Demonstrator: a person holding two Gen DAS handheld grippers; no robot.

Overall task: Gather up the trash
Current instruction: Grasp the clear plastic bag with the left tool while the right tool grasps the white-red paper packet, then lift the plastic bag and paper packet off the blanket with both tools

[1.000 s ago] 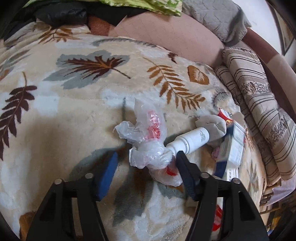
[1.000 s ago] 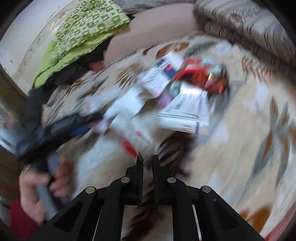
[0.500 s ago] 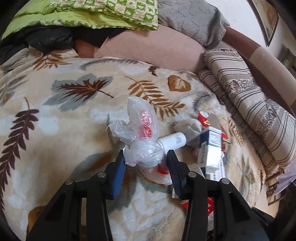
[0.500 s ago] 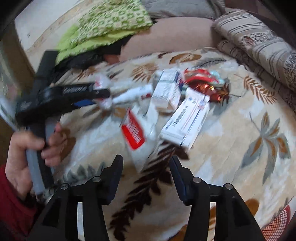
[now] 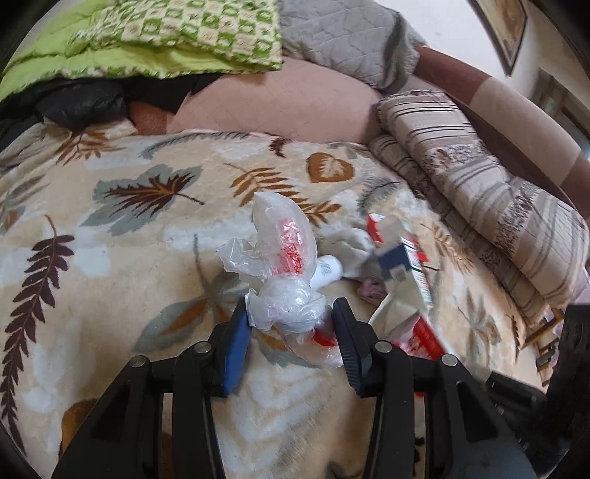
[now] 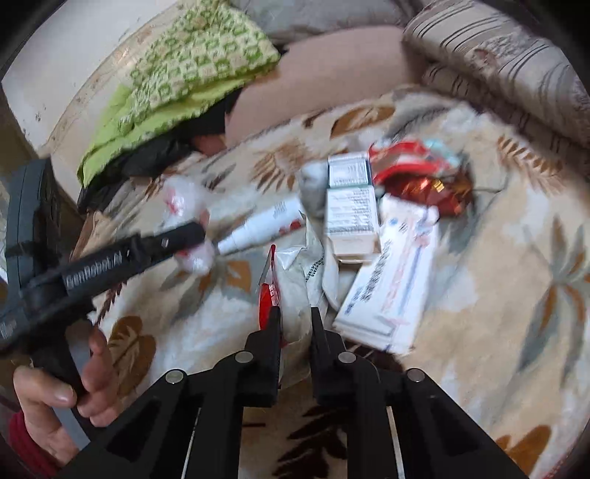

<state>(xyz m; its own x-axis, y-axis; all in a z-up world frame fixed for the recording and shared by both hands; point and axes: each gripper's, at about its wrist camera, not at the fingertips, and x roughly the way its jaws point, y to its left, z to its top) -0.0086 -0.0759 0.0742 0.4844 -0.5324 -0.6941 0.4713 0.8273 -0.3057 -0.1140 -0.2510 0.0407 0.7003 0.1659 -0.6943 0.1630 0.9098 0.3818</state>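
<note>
My left gripper (image 5: 289, 313) is shut on a crumpled clear plastic bag (image 5: 284, 265) with red print, holding it above the leaf-patterned blanket (image 5: 110, 258). The bag also shows in the right wrist view (image 6: 184, 206), pinched by the left gripper (image 6: 199, 232). My right gripper (image 6: 295, 317) is shut on a white and red wrapper (image 6: 291, 291). Around it lie a white tube (image 6: 265, 224), white cartons (image 6: 350, 217), a flat white box (image 6: 391, 283) and red foil wrappers (image 6: 424, 177).
Striped cushions (image 5: 479, 191) line the right side. A pink cushion (image 5: 276, 103), a green checked quilt (image 5: 166, 33) and black cloth (image 5: 73, 103) lie at the back. A grey crumpled tissue (image 5: 354, 250) sits by the tube (image 5: 328, 269).
My left gripper closed on the plastic bag and lifted it. My right gripper opened, moved down onto the white and red wrapper, and closed on it.
</note>
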